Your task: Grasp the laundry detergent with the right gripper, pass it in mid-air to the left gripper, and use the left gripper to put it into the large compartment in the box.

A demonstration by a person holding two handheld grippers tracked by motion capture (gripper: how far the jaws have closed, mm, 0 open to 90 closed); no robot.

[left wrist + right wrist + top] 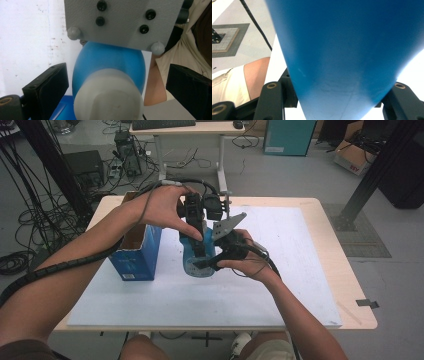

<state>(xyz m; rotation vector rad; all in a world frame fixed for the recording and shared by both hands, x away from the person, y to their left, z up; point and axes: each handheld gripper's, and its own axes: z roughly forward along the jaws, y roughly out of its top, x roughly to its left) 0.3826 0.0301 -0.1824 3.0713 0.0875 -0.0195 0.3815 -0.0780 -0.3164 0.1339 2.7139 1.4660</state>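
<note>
Blue plastic bottle point(110, 62) with white round cap point(108, 96) stood mid-table on the white board point(300, 270). Your right gripper point(210, 262) clamped its body; your left gripper point(117, 87) straddled the cap, jaws wide, not touching.

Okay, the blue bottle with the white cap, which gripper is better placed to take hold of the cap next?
Left. The left gripper has its open jaws either side of the white cap of the blue plastic bottle. The right gripper already straddles the bottle's body, seemingly holding it, so it looks better kept there.
</note>
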